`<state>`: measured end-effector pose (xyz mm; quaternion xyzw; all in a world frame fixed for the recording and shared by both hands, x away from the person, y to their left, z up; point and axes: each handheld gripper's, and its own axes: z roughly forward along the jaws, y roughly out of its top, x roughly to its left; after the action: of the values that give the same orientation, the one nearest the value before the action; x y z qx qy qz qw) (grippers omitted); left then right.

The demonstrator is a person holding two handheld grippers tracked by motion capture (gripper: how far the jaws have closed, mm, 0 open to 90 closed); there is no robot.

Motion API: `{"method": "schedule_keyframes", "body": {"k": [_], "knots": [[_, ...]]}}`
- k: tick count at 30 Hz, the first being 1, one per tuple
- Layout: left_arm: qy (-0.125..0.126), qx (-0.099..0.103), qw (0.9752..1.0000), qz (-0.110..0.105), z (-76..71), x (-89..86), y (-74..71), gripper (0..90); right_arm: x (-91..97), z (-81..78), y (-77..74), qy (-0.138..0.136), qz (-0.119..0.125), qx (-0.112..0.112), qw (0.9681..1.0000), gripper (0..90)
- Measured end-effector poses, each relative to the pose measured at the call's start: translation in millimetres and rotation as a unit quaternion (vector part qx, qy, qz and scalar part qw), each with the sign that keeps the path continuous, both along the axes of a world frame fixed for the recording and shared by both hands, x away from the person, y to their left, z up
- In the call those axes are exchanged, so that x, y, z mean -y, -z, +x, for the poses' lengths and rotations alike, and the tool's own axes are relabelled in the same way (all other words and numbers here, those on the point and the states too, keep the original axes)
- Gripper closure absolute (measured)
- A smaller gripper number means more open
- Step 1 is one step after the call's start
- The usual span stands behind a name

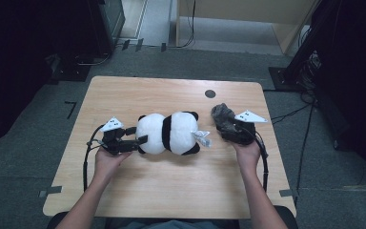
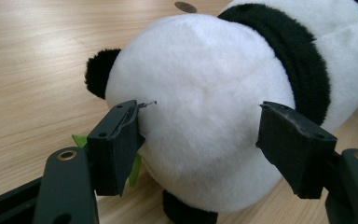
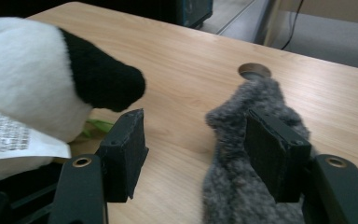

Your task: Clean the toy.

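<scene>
A black-and-white panda plush (image 1: 171, 132) lies on its side in the middle of the wooden table (image 1: 171, 191), with a white label (image 1: 201, 137) at its right end. My left gripper (image 1: 142, 136) is at its left end. In the left gripper view both pads (image 2: 116, 140) press into the round white part of the plush (image 2: 205, 93). A grey fuzzy cloth (image 1: 221, 115) lies to the right of the panda, with my right gripper (image 1: 227, 125) at it. In the right gripper view the cloth (image 3: 233, 140) rests against the right-hand jaw, the other jaw stands apart, and the gripper (image 3: 196, 121) is open.
A round dark hole (image 1: 210, 93) sits in the tabletop behind the cloth. A bit of green (image 2: 79, 140) pokes out from under the plush. Dark equipment and cables stand on the floor around the table. Bare wood lies in front of and behind the panda.
</scene>
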<state>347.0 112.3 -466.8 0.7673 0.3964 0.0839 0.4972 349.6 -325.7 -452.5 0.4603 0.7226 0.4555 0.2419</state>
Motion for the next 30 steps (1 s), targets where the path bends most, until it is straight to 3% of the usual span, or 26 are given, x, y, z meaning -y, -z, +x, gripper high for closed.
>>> {"method": "schedule_keyframes", "body": {"k": [6,10,13,17,21,25,28,30], "knots": [[0.002,0.002,1.0,0.002,-1.8,-0.5,2.0,28.8,14.2,7.3,4.1,0.022,-0.003,0.005,0.9997,39.0],[-0.001,0.002,1.0,-0.007,-1.8,-0.4,1.8,28.7,20.9,15.5,10.0,0.04,0.002,-0.006,0.9992,39.6],[-0.001,0.002,0.9999,-0.016,-1.7,-0.7,1.0,28.7,24.7,21.1,15.7,0.05,-0.002,-0.006,0.9987,39.9],[-0.001,0.004,0.9999,-0.011,-2.6,0.4,0.8,28.6,29.4,29.7,25.1,0.063,-0.017,-0.008,0.9979,41.5],[-0.002,0.009,0.9999,-0.007,-3.2,1.2,2.0,28.3,33.9,35.5,34.7,0.073,-0.004,-0.02,0.9971,45.5],[-0.003,0.007,0.9999,-0.006,-2.8,1.2,2.6,28.3,32.8,38.2,39.0,0.079,-0.038,-0.007,0.9961,45.1],[-0.003,0.007,1.0,-0.006,-2.9,0.9,2.7,28.3,35.3,40.7,39.7,0.087,-0.045,0.008,0.9952,45.1],[-0.003,0.007,1.0,-0.006,-2.9,1.2,2.8,28.3,39.6,44.0,42.1,0.089,-0.048,-0.003,0.9949,46.1]]}}
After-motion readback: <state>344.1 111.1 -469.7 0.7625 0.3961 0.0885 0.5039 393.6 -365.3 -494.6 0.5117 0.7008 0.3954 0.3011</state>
